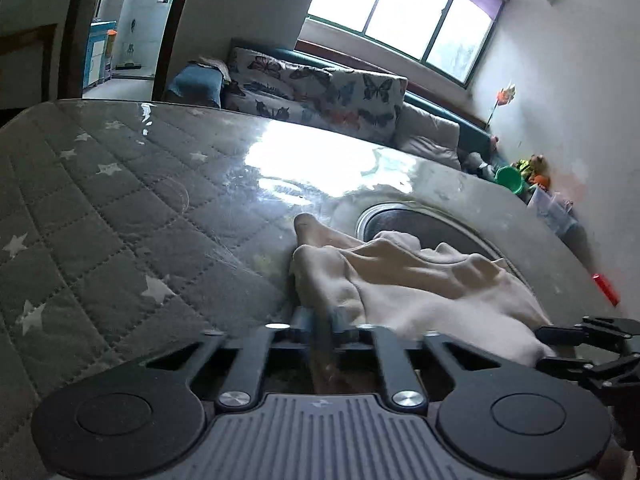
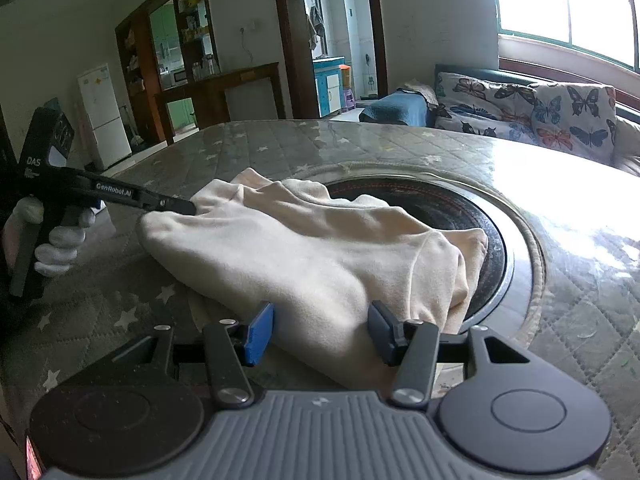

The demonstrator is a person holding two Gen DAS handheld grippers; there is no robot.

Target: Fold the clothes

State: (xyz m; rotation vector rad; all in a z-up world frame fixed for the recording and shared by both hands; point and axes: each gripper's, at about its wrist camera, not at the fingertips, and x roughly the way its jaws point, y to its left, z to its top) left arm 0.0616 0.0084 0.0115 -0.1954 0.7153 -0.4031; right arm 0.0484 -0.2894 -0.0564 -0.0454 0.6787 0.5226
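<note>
Left gripper is pinched tight on the far-left edge of the crumpled cream cotton garment; I'd draw that edge taut before folding it over. Right gripper stands apart, the garment's near hem between its blue pads at twelve o'clock on the quilted star-print bench.

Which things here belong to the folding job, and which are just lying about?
In use: cream garment; left gripper, shut on its edge; right gripper, open over it.

Lying about: round burner set in the table, butterfly cushions, green cup, red object.
</note>
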